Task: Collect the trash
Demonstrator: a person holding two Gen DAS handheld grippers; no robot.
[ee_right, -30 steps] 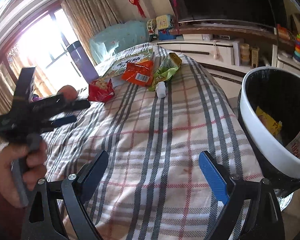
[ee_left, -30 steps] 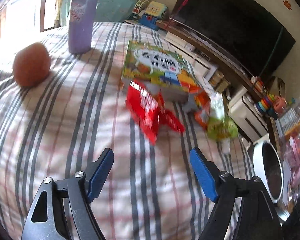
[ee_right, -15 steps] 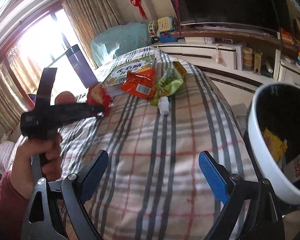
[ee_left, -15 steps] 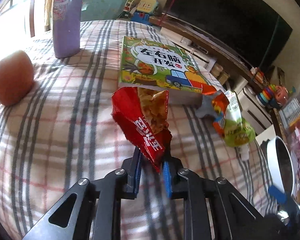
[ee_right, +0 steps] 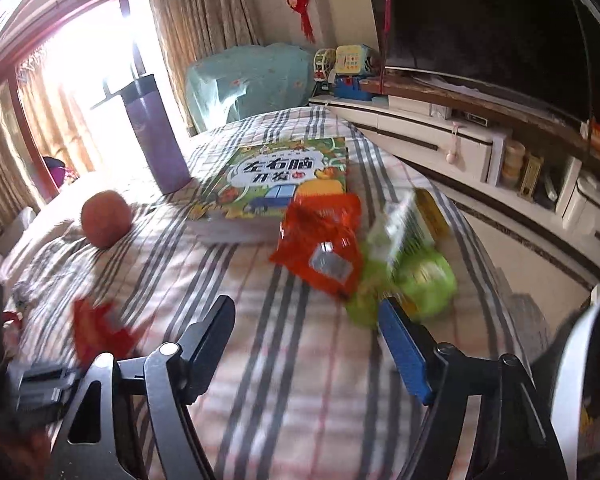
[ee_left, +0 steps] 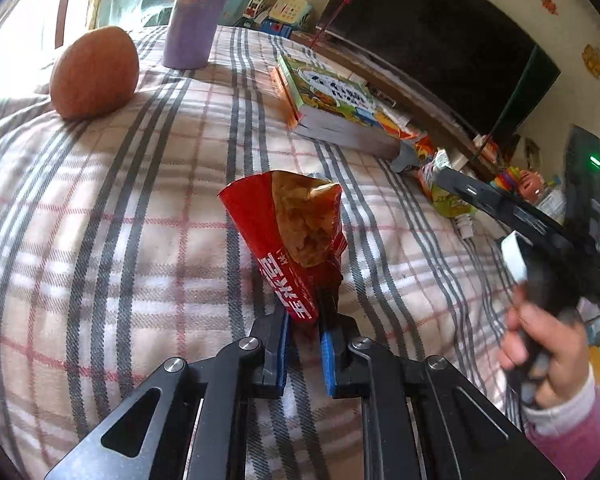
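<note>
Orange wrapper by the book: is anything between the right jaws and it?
Nothing visible. The right gripper is closing with nothing between its jaws, and only bare plaid cloth lies ahead of it up to the orange wrapper. The green pouch lies against the wrapper's right side, not in front.

The left gripper (ee_left: 303, 322), wide open a second ago, now clamps the red snack bag (ee_left: 290, 236) and lifts it, while the right gripper (ee_right: 306, 334) swings over the orange wrapper (ee_right: 320, 246), jaws closing, nothing between.
</note>
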